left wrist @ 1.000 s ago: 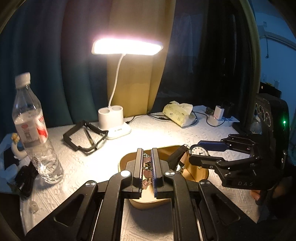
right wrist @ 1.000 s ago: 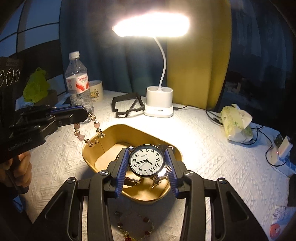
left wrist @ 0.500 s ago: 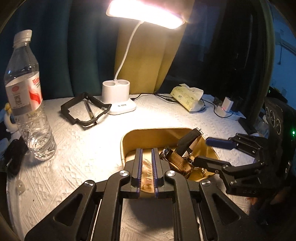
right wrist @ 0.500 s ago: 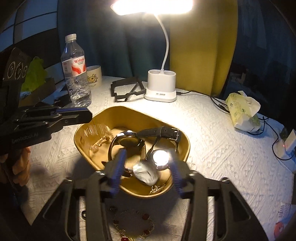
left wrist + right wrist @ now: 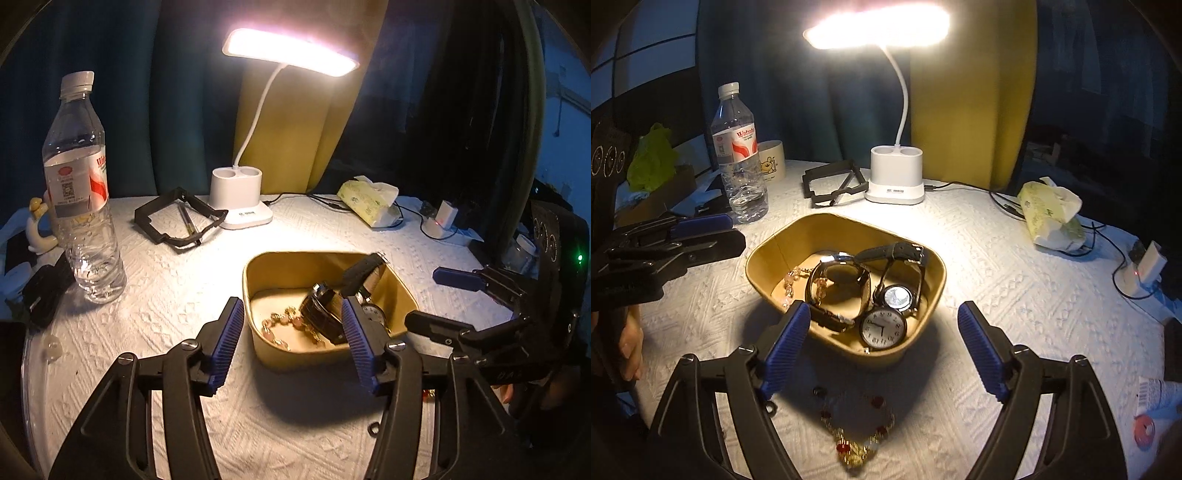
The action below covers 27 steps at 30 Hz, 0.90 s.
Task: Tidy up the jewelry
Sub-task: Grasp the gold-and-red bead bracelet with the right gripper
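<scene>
Gold tray (image 5: 934, 291) just ahead of your 2 grippers, holding watches (image 5: 882, 326) and a pink bead bracelet (image 5: 275, 328), your left gripper (image 5: 291, 341) and right gripper (image 5: 882, 341) both opening, nothing between their pads, red-bead necklace (image 5: 857, 432) below the right one.

We read this as a home room, likely a bedroom desk (image 5: 1015, 280); white textured cloth on top, lit desk lamp (image 5: 895, 177), drawn blue and yellow curtains (image 5: 295, 129) behind; water bottle (image 5: 79, 184), cartoon mug (image 5: 771, 166), tissue pack (image 5: 1052, 218), charger (image 5: 1145, 269) lying around.
</scene>
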Available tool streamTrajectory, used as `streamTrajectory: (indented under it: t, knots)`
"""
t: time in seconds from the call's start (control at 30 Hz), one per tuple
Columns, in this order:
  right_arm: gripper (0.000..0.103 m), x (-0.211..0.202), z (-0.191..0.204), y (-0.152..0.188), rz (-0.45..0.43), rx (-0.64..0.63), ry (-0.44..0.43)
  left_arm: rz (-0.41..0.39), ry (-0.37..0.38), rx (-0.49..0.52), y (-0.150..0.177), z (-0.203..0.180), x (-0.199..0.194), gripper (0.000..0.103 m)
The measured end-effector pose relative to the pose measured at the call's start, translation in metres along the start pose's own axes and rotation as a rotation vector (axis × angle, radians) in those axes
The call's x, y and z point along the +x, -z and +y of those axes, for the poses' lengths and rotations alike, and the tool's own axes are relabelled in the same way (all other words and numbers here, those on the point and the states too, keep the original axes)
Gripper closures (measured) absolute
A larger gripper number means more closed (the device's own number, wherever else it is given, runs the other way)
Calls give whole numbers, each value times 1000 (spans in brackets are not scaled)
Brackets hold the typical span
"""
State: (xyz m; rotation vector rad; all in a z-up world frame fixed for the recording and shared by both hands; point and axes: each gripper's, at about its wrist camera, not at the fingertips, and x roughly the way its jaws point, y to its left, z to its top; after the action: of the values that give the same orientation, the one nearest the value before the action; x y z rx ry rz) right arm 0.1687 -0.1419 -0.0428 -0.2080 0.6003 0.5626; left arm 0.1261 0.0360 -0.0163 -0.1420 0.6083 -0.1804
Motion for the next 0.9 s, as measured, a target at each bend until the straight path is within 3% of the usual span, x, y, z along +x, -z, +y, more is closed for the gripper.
streamTrajectory:
  t: [0.5, 0.7, 0.9]
  knots:
    - [21, -39, -14, 32, 9, 54, 147, 43, -18, 45, 34, -23, -21, 45]
    - [21, -41, -17, 46, 44, 66, 146, 67, -16, 40, 48, -28, -21, 45]
    - [21, -26, -7, 62, 120, 46, 92, 87, -14, 1, 59, -26, -17, 45]
